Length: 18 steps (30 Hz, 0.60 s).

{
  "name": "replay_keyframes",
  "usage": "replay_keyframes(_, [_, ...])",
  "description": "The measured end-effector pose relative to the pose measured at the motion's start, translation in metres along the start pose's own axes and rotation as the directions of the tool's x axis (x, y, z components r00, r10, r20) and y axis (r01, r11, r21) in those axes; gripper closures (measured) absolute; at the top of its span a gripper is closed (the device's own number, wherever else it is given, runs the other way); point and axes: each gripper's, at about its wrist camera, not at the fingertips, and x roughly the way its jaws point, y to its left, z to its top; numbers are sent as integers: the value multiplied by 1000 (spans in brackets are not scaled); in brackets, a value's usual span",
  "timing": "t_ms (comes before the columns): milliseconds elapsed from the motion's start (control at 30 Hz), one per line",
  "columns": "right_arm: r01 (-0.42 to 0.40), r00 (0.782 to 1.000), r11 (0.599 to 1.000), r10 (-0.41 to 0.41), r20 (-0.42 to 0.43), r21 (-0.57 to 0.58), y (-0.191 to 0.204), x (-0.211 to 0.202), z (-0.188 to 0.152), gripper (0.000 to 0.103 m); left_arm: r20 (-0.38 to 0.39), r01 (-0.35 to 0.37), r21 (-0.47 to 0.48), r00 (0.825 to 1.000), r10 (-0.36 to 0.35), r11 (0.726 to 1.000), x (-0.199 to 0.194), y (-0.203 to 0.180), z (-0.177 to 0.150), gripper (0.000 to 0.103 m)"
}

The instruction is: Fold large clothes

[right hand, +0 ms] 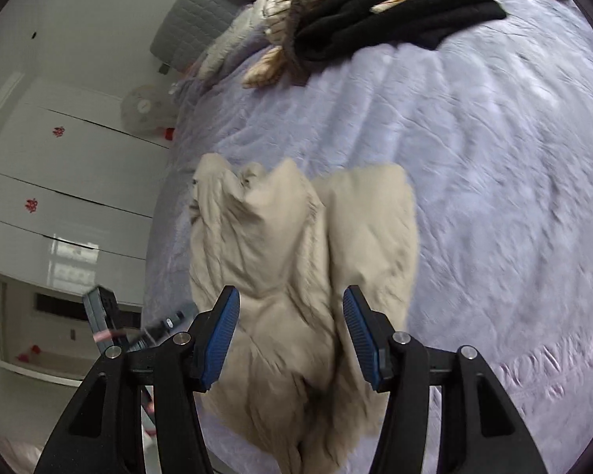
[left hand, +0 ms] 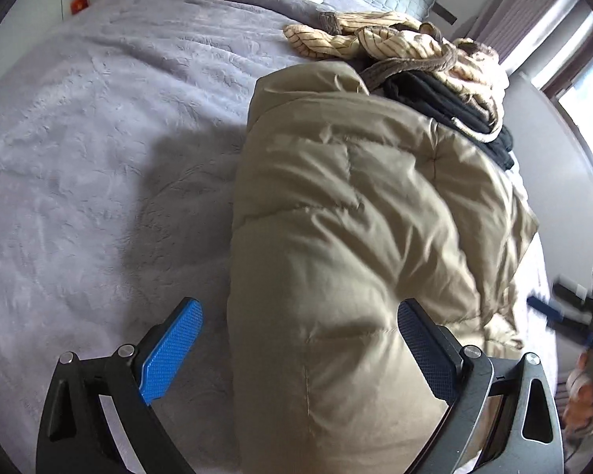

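On a lilac plush bedspread [left hand: 99,138], the left gripper [left hand: 300,349], fingers spread wide, straddles a bulky beige quilted puffer jacket [left hand: 355,217], seemingly partly folded. From the right wrist, the right gripper [right hand: 290,333], also spread, frames the bunched jacket [right hand: 296,256]; striped and black garments [right hand: 395,12] await folding beyond.

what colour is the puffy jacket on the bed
Beige-tan; the puffy jacket shows best in the left wrist view.
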Motion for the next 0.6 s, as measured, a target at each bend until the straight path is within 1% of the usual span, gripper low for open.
replay_keyframes(33, [-8, 1000, 1000, 8, -6, 2, 1, 15, 11, 44, -6, 0, -2, 1000, 0, 1000, -2, 18, -1, 3])
replay_keyframes(67, [8, 1000, 1000, -8, -21, 3, 0, 33, 21, 44, -10, -1, -11, 1000, 1, 1000, -1, 27, -2, 3])
replay_keyframes(100, [42, 998, 999, -41, -41, 9, -4, 49, 27, 44, -7, -5, -21, 1000, 4, 1000, 0, 36, -4, 3])
replay_keyframes(133, [53, 997, 998, -51, -64, 24, -8, 60, 28, 44, 0, -10, -35, 1000, 11, 999, 0, 42, -5, 3])
replay_keyframes(167, [53, 995, 997, -48, -90, 50, -14, 70, 29, 47, 9, -18, -50, 1000, 19, 999, -1, 48, -5, 3])
replay_keyframes(200, [46, 994, 996, -37, -105, 78, -15, 76, 28, 67, 18, -29, -70, 999, 31, 997, 0, 50, 1, 3])
replay_keyframes(233, [22, 992, 994, -9, -124, 107, -20, 80, 25, 86, 24, -40, -87, 999, 42, 995, -2, 55, 3, 3])
replay_keyframes(267, [12, 992, 994, 2, -128, 111, -18, 81, 23, 97, 28, -50, -94, 998, 53, 994, -2, 59, 5, 3])
replay_keyframes(300, [28, 994, 997, -20, -108, 74, -10, 76, 21, 98, 33, -59, -93, 998, 62, 994, -2, 60, 8, 3])
replay_keyframes(333, [70, 993, 997, -68, -96, 20, -1, 72, 19, 98, 43, -72, -77, 996, 76, 994, -2, 59, 11, 3])
replay_keyframes(400, [183, 979, 981, -189, -81, -71, 12, 71, 17, 99, 59, -102, -45, 993, 104, 994, -2, 52, 15, 3])
replay_keyframes(433, [238, 966, 965, -247, -80, -113, 15, 71, 14, 99, 64, -119, -25, 991, 121, 993, 0, 46, 18, 3])
replay_keyframes(467, [272, 954, 953, -285, -94, -130, 13, 74, 10, 99, 66, -132, -12, 989, 132, 991, 3, 40, 21, 3])
replay_keyframes(500, [291, 947, 948, -305, -104, -127, 7, 78, 9, 99, 67, -138, -3, 988, 138, 990, 5, 34, 23, 3])
replay_keyframes(600, [372, 915, 919, -387, -112, -131, -14, 89, -1, 101, 63, -137, 41, 989, 134, 990, 22, 10, 30, 3])
